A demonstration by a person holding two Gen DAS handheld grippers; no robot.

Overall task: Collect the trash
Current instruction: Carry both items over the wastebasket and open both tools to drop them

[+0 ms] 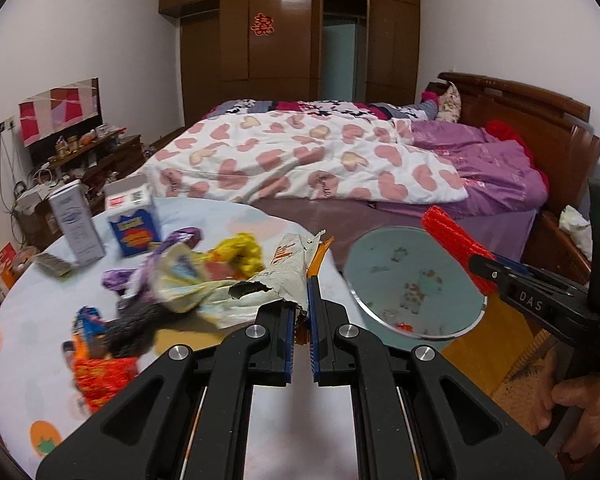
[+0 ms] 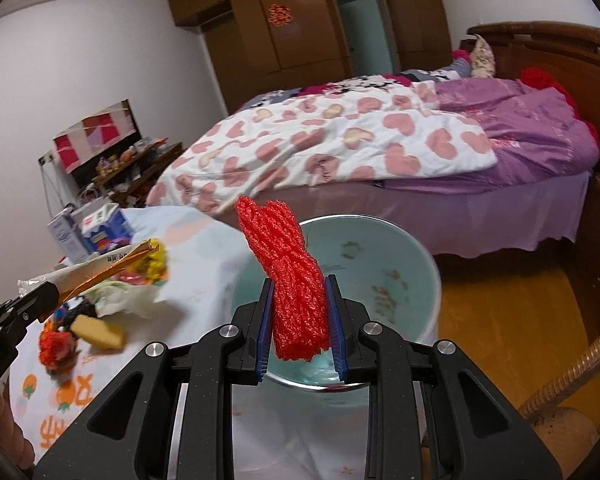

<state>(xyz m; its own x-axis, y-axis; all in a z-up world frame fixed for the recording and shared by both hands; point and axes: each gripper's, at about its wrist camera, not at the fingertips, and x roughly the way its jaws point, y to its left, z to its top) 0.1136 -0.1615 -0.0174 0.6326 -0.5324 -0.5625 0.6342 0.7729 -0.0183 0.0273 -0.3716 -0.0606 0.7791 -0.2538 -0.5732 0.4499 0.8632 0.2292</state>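
Note:
My left gripper (image 1: 300,312) is shut on a crumpled white snack wrapper (image 1: 288,268) and holds it above the round table (image 1: 28,320); it also shows in the right wrist view (image 2: 80,274). My right gripper (image 2: 298,308) is shut on a red foam net sleeve (image 2: 288,264) and holds it over the pale blue trash bin (image 2: 380,264). In the left wrist view the red net (image 1: 454,246) hangs over the bin's (image 1: 384,272) right rim. Several wrappers lie on the table: yellow net (image 1: 246,250), purple wrapper (image 1: 180,240), orange wrapper (image 1: 100,376).
A white carton (image 1: 76,222) and a blue and white box (image 1: 134,218) stand at the table's far side. A bed with a heart quilt (image 1: 300,156) lies behind the bin. A cluttered dresser (image 1: 84,160) stands at the left wall. A wicker basket (image 2: 560,392) sits at right.

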